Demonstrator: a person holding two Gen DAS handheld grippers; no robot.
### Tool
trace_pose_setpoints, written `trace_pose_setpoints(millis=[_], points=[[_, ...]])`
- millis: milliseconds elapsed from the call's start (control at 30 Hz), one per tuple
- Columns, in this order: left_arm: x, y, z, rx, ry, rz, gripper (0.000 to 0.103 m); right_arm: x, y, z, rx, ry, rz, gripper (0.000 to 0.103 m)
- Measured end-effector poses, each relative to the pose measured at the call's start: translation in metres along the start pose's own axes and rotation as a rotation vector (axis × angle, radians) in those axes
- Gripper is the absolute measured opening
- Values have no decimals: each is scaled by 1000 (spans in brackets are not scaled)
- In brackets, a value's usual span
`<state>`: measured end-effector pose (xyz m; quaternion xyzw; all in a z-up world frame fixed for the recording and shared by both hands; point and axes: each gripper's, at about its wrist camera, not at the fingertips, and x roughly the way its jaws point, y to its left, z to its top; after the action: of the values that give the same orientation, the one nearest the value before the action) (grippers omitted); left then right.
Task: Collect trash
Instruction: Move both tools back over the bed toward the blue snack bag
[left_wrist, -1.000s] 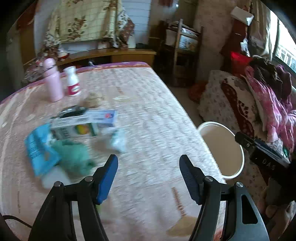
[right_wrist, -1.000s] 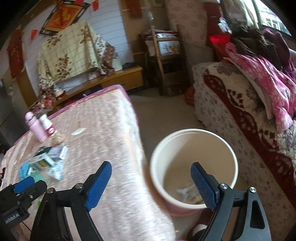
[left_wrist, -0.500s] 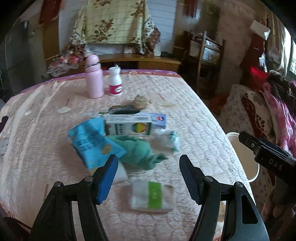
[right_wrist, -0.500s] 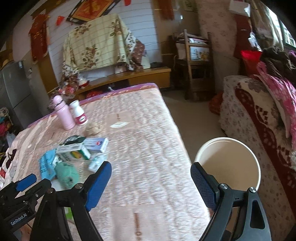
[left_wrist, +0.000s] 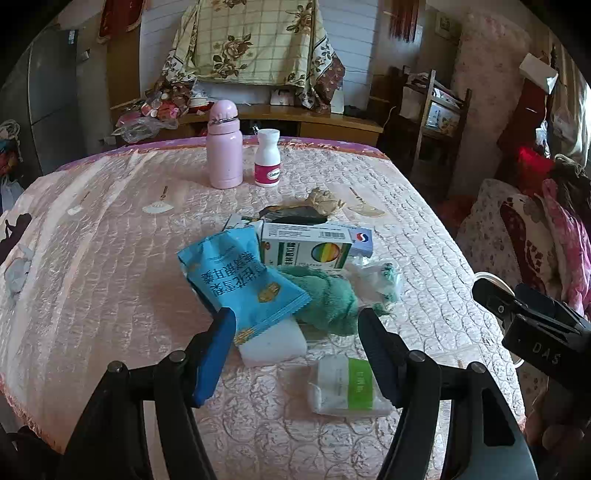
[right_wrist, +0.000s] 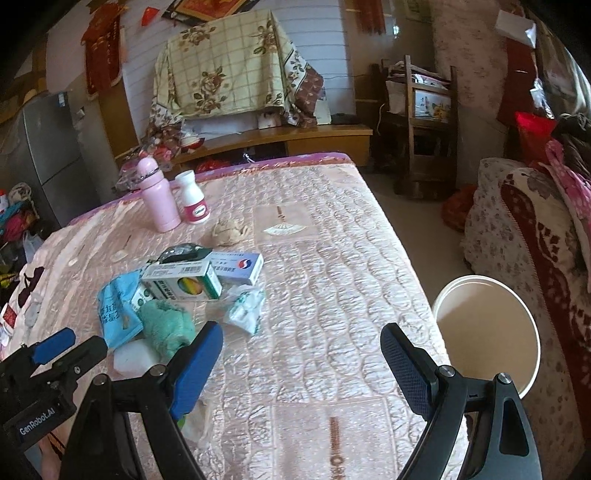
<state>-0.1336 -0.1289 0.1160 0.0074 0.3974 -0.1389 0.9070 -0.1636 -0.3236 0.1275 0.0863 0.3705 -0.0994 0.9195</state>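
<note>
From the left wrist, the left gripper (left_wrist: 295, 332) hung spread and empty over the blue packet (left_wrist: 243, 280) in the trash pile, best pinched by its edge; from the right wrist, the right gripper (right_wrist: 301, 352) gaped empty beside the bucket (right_wrist: 487, 332).

Glossy quilted tablecloth (left_wrist: 110, 240), fuzzy rag (left_wrist: 328, 295)

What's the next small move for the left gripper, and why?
Probably ease the left gripper forward and down onto the white-and-green packet. Both grippers are open and empty, and that packet lies nearest, just below the left jaws and apart from the pile. The bucket stands open beside the table for the drop.
</note>
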Motion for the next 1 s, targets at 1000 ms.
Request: trace_pose_setpoints(millis=[1000], points=[[23, 103, -1, -102, 86, -12, 81, 24, 63, -20, -80, 92, 117, 90]])
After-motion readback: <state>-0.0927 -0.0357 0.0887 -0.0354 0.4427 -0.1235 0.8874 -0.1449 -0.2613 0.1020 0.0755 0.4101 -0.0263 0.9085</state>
